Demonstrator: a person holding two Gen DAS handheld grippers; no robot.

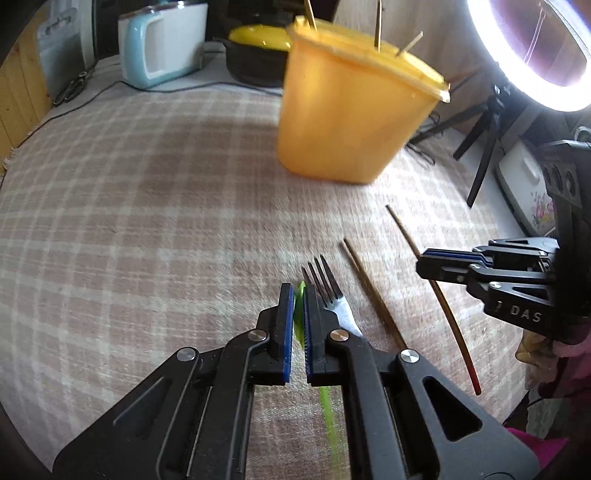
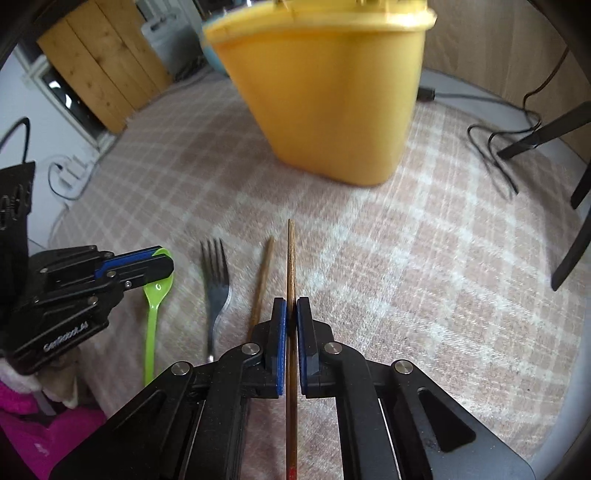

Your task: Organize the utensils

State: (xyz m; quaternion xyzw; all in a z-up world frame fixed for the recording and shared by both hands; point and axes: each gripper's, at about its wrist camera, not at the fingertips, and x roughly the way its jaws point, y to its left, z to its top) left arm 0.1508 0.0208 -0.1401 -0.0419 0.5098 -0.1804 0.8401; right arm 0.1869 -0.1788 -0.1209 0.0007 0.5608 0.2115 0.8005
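Nearest the lens: left gripper (image 1: 298, 295), black linkage arms with blue ribbed pads, pinched flat on the bowl of a green plastic spoon (image 2: 157, 291), thin translucent handle trailing back under the arms. Right gripper (image 2: 291, 314), same build, clamped on a slim brown chopstick (image 2: 291, 258) with a red end, held along the line of the fingers and lifted off the cloth. Between the two, flat on the cloth: a steel fork (image 2: 216, 280), four tines toward the far edge, and a second wooden chopstick (image 2: 263, 280), straight and matte, just beside the fork. Fork close to the spoon, not touching as far as can be seen. Cloth (image 1: 147, 206) soft and fuzzy, beige-and-white check, draped over a round table. Farther back, toward the far edge: a yellow plastic tub (image 1: 347, 114), tapered, rounded corners, flanged rim, three thin sticks (image 1: 377, 26) poking up out of it. Beyond the tub, at the far edge: a pale blue and white appliance (image 1: 162, 48) and a black pot with a yellow lid (image 1: 258, 38). At the right edge: a glowing ring light (image 1: 535, 51) on a black tripod.
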